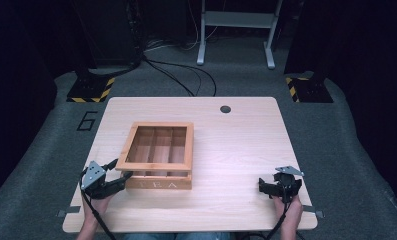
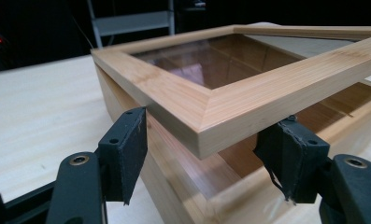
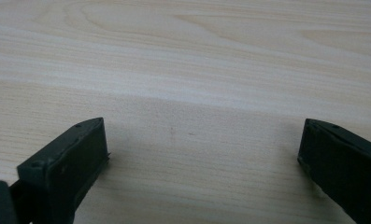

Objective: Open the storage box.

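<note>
The wooden tea box (image 1: pixel 158 157) sits on the table (image 1: pixel 236 150), its glass-paned lid (image 2: pixel 230 79) raised a little off the base at the near corner. That lid corner lies between the jaws of the left gripper (image 1: pixel 120 170), which straddle it on either side; I cannot tell whether they press it. Well off to the other side, the right gripper (image 1: pixel 264 185) rests with jaws spread wide over bare wood.

A light wooden table (image 1: pixel 236 150) carries a wooden tea box (image 1: pixel 158 184).
</note>
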A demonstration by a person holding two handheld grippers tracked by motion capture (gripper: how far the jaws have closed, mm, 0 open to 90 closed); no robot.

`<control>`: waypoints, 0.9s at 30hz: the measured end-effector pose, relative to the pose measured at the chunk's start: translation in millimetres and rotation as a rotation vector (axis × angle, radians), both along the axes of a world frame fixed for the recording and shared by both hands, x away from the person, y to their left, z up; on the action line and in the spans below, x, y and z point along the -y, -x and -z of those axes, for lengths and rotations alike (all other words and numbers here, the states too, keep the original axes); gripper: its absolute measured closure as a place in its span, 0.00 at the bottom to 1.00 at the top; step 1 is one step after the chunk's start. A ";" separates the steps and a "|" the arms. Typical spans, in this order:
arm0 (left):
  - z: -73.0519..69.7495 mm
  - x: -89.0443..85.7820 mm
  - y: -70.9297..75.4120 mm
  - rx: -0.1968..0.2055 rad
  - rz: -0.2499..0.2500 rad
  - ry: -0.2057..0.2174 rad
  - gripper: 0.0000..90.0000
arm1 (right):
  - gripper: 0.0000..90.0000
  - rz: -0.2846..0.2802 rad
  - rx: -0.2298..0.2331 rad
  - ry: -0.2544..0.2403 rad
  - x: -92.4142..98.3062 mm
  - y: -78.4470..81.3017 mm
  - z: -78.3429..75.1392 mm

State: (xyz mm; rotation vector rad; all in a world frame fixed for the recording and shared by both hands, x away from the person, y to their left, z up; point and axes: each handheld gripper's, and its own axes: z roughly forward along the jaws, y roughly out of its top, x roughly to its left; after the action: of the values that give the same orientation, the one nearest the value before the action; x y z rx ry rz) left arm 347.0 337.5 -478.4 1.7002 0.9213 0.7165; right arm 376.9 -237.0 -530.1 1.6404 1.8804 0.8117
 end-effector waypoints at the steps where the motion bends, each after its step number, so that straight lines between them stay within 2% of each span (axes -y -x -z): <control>1: -1.3 0.1 -0.8 0.007 -0.003 0.006 0.37 | 0.01 0.000 0.000 0.000 0.0 0.0 0.0; 6: -6.1 0.4 -3.5 0.024 -0.008 0.003 0.38 | 0.01 0.000 0.000 0.000 0.0 0.0 0.0; 7: -8.2 0.7 -5.3 0.028 -0.012 0.018 0.38 | 0.01 0.000 0.000 0.000 0.0 0.0 0.0; 11: -11.7 0.9 -8.0 0.027 -0.016 0.029 0.39 | 0.01 -0.001 0.000 0.001 0.0 0.0 0.0; 27: -43.5 4.4 -22.0 0.089 -0.051 0.004 0.43 | 0.01 0.000 0.000 0.001 0.1 0.0 0.0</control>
State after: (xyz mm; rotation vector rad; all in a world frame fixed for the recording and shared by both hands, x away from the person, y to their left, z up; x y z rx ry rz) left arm 369.0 333.0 -434.8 1.6326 0.9061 0.8170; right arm 376.9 -237.1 -530.1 1.6396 1.8806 0.8114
